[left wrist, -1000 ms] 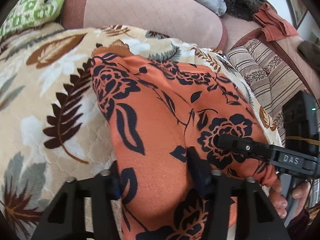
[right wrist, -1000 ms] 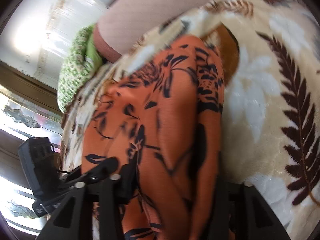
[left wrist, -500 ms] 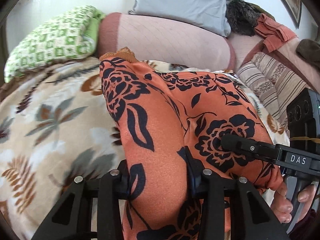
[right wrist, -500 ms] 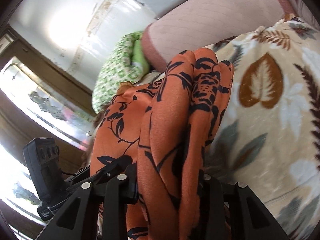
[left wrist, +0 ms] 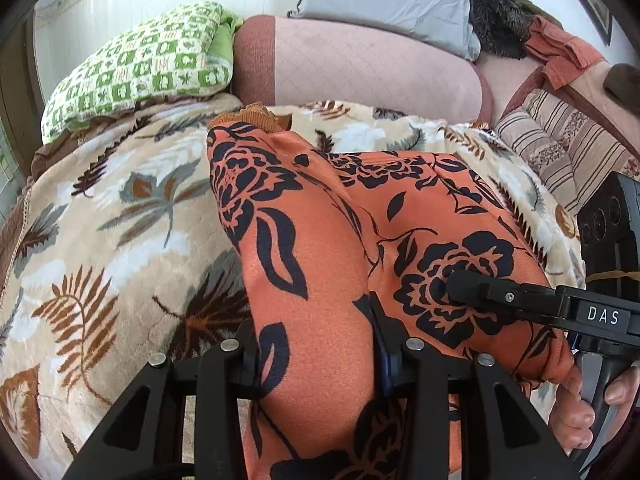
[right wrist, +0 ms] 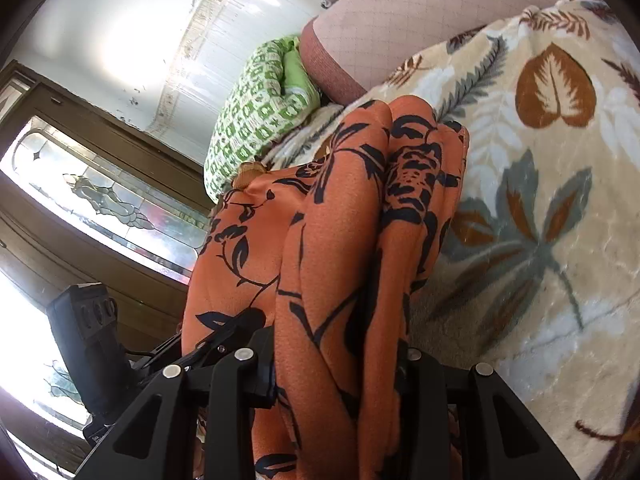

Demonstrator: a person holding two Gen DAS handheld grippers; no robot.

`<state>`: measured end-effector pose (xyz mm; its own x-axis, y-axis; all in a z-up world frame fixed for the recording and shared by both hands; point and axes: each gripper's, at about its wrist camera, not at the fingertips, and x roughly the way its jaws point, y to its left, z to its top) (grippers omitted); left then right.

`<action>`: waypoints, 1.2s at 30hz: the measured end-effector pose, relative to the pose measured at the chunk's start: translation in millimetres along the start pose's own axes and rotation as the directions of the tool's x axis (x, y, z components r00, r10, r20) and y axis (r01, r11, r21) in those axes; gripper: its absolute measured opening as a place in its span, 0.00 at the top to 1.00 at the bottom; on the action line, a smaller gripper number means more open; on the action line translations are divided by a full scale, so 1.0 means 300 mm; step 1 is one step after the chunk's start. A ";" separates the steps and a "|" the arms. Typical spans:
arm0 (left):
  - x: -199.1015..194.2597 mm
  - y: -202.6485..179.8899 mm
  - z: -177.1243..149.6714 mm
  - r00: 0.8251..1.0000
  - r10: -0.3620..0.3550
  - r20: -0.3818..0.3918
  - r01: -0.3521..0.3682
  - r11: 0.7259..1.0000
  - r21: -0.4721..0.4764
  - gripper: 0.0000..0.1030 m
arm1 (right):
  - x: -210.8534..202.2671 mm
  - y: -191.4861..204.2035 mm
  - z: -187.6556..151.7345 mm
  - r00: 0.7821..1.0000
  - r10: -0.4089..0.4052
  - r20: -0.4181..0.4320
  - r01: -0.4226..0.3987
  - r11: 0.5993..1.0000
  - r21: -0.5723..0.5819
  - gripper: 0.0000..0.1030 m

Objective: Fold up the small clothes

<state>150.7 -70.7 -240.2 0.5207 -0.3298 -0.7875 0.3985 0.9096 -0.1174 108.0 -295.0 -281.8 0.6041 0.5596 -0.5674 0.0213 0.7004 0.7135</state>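
Left wrist view: left gripper (left wrist: 316,356) and right gripper (right wrist: 340,368) each pinch the orange floral garment (left wrist: 320,280) closed, lifted over the leaf-print blanket (left wrist: 120,240) — bunched fabric could slip, spoiling the fold.

The garment (left wrist: 328,240) lies on the blanket (left wrist: 120,208), pillows (left wrist: 140,68) behind it, seemingly against the wall.

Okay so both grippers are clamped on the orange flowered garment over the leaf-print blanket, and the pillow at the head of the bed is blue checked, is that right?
Not quite: the pillow is green and white checked, not blue, as the left wrist view shows. The rest holds: the left gripper and right gripper are both clamped on the orange flowered garment over the leaf-print blanket.
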 end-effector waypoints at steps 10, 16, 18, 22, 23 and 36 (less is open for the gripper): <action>0.125 0.007 -0.042 0.987 0.148 -0.069 -0.147 0.989 0.021 0.26 | 0.141 -0.078 0.022 0.983 -0.146 -0.109 0.151 0.988 0.040 0.41; 0.076 0.007 -0.023 0.976 0.216 -0.027 -0.215 0.976 0.021 0.26 | 0.066 0.016 0.068 0.964 -0.267 -0.010 0.264 0.959 -0.103 0.41; 0.044 0.011 -0.012 0.969 0.245 0.003 -0.245 0.969 0.020 0.26 | 0.009 0.040 0.067 0.945 -0.323 0.058 0.328 0.931 -0.157 0.41; -0.009 0.022 0.005 0.954 0.296 0.046 -0.297 0.955 0.016 0.26 | -0.075 0.119 0.066 0.937 -0.308 0.167 0.340 0.914 -0.222 0.41; -0.022 0.026 0.006 0.951 0.306 0.054 -0.307 0.952 0.015 0.26 | -0.094 0.130 0.055 0.942 -0.289 0.172 0.324 0.917 -0.232 0.41; 0.002 0.065 -0.139 0.903 0.429 0.000 -0.429 0.903 0.036 0.10 | 0.028 0.086 -0.161 0.895 -0.444 0.047 0.438 0.853 -0.284 0.57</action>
<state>127.2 -42.6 -268.3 0.6414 0.0924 -0.7616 0.1636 0.9534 0.2534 75.2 -250.8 -288.1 0.5681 0.1692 -0.8054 0.0568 0.9683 0.2434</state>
